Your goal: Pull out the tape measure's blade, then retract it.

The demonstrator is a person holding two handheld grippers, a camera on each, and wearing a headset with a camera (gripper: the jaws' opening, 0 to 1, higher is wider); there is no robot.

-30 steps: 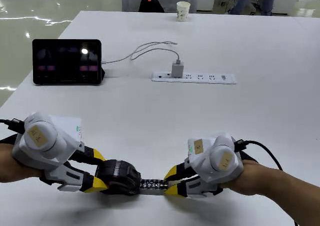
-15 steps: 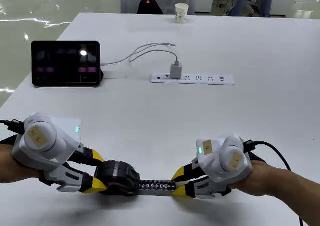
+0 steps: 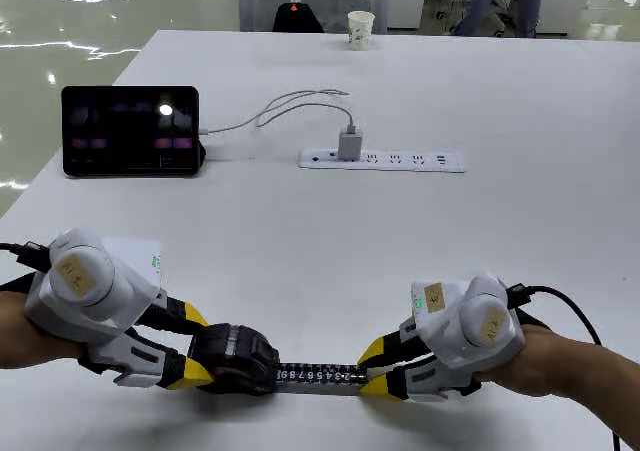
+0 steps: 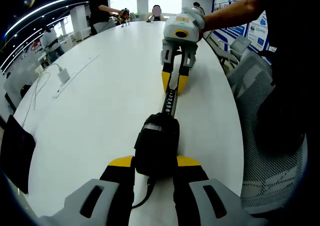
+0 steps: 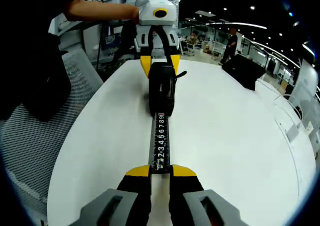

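Head view: the left claw clamps the tape measure at the table's near edge as an anchor — the right claw pinches the blade end, so a short numbered length spans between them.

A long white counter stands on a glossy pale floor mirroring overhead light. On it sit a dark tablet, a white power strip with a plugged charger, and a paper cup near the far edge. A grey mesh chair stands alongside.
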